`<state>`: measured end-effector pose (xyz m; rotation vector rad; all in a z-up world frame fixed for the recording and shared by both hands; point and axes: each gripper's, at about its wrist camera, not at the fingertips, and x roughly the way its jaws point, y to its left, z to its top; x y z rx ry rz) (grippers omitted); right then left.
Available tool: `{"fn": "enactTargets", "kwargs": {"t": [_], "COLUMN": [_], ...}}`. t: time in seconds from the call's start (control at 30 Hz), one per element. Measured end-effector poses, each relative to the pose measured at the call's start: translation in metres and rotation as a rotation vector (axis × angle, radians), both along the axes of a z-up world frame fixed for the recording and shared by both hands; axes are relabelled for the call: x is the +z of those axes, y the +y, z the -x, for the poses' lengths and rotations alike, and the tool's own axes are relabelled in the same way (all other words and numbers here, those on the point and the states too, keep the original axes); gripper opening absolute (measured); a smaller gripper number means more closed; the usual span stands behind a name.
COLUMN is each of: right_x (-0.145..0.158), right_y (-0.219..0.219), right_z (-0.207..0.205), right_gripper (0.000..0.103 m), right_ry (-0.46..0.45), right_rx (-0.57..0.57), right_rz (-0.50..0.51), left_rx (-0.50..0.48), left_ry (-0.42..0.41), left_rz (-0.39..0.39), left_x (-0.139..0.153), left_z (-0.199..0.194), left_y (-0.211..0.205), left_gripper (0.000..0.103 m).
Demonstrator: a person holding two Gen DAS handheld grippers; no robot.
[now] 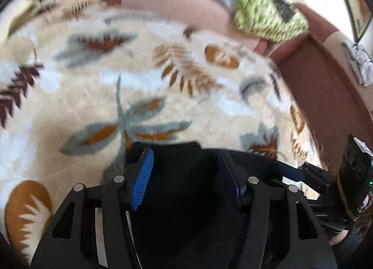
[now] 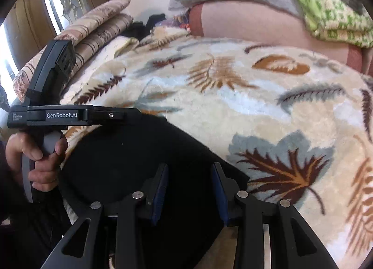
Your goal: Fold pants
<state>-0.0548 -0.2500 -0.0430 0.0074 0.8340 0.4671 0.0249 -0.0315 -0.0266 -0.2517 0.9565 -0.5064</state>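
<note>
a: pants (image 2: 130,159), black, lie on the leaf-print fleece blanket (image 2: 268,105) on the bed, at the near edge, right under both claws. the cloth looks bunched or already doubled over, though it is too dark to read the creases.

b: and the claws?

a: the left claw (image 1: 186,173) is spread, blue ribbed pads (image 1: 142,180) apart, with dark cloth showing beneath the gap but nothing pressed between them. the right claw (image 2: 190,189) stands partly spread too, its pads not touching the fabric as far as i can tell. in the right view the person's hand (image 2: 35,159) grips the handle of the left tool.

b: so nothing is held. what could go wrong?

a: my guess is the next move is a fresh grab on an edge. black on black hides the layers, so a claw could pinch one layer only, or two legs at once, and the fold would come out crooked.

b: the blanket?

a: it is plush. a claw that dips too deep may catch the pile along with the pants and drag the blanket up. also the pants sit at the bed's near edge, so an uneven pull from one side could slide them off. the green patterned cloth (image 2: 331,7) and pillows (image 2: 98,28) lie well apart, no trouble there.
</note>
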Motion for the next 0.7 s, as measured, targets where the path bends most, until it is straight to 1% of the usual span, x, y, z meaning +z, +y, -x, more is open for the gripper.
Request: {"fn": "enactTargets", "kwargs": {"t": [0.03, 0.07, 0.1, 0.13, 0.17, 0.2, 0.23, 0.27, 0.3, 0.33, 0.37, 0.4, 0.47, 0.5, 0.53, 0.57, 0.6, 0.67, 0.7], "right_x": [0.007, 0.018, 0.025, 0.032, 0.035, 0.037, 0.034, 0.029, 0.016, 0.002, -0.01, -0.007, 0.0, 0.006, 0.01, 0.017, 0.024, 0.025, 0.02], "right_y": [-0.002, -0.003, -0.004, -0.004, -0.002, 0.001, 0.007, 0.012, 0.017, 0.02, 0.021, 0.019, 0.012, 0.002, -0.003, -0.006, -0.003, 0.011, 0.02], "right_z": [0.008, 0.019, 0.029, 0.039, 0.049, 0.056, 0.064, 0.066, 0.065, 0.062, 0.061, 0.063, 0.063, 0.064, 0.066, 0.069, 0.075, 0.082, 0.082], "right_gripper": [0.036, 0.036, 0.036, 0.036, 0.036, 0.036, 0.036, 0.035, 0.036, 0.036, 0.036, 0.036, 0.036, 0.036, 0.036, 0.036, 0.036, 0.036, 0.036], "right_ry": [-0.037, -0.087, -0.118, -0.138, -0.151, -0.154, -0.148, -0.132, -0.081, -0.025, 0.009, -0.028, -0.041, -0.065, -0.069, -0.085, -0.118, -0.143, -0.13], "right_rx": [0.003, 0.01, 0.025, 0.048, 0.075, 0.1, 0.12, 0.119, 0.106, 0.098, 0.102, 0.099, 0.054, 0.013, -0.006, 0.005, 0.042, 0.116, 0.141], "right_rz": [-0.01, -0.027, -0.042, -0.059, -0.068, -0.063, -0.035, -0.003, 0.065, 0.129, 0.175, 0.166, 0.2, 0.182, 0.144, 0.087, 0.05, 0.056, 0.073], "left_rx": [-0.001, -0.01, -0.025, -0.041, -0.059, -0.072, -0.08, -0.078, -0.082, -0.081, -0.072, -0.067, -0.057, -0.058, -0.062, -0.063, -0.063, -0.062, -0.064], "left_ry": [-0.055, -0.087, -0.125, -0.141, -0.137, -0.115, -0.077, -0.01, 0.065, 0.097, 0.084, 0.082, 0.085, 0.079, 0.073, 0.07, 0.069, 0.069, 0.067], "left_rz": [0.008, 0.025, 0.058, 0.077, 0.096, 0.104, 0.095, 0.067, 0.046, 0.025, 0.017, 0.013, 0.005, -0.002, -0.012, -0.017, -0.016, -0.017, -0.018], "left_x": [0.012, 0.019, 0.028, 0.033, 0.033, 0.03, 0.023, 0.009, -0.007, -0.015, -0.014, -0.013, -0.016, -0.016, -0.016, -0.016, -0.015, -0.016, -0.016], "left_z": [0.011, 0.02, 0.034, 0.045, 0.055, 0.06, 0.062, 0.06, 0.055, 0.05, 0.048, 0.045, 0.044, 0.044, 0.046, 0.046, 0.047, 0.048, 0.048], "left_y": [0.004, 0.006, 0.01, 0.012, 0.014, 0.013, 0.01, 0.007, 0.003, -0.001, -0.003, -0.005, -0.006, -0.007, -0.009, -0.01, -0.01, -0.011, -0.01], "left_gripper": [0.058, 0.058, 0.058, 0.058, 0.058, 0.058, 0.058, 0.058, 0.058, 0.057, 0.057, 0.057, 0.057, 0.057, 0.058, 0.058, 0.058, 0.058, 0.058]}}
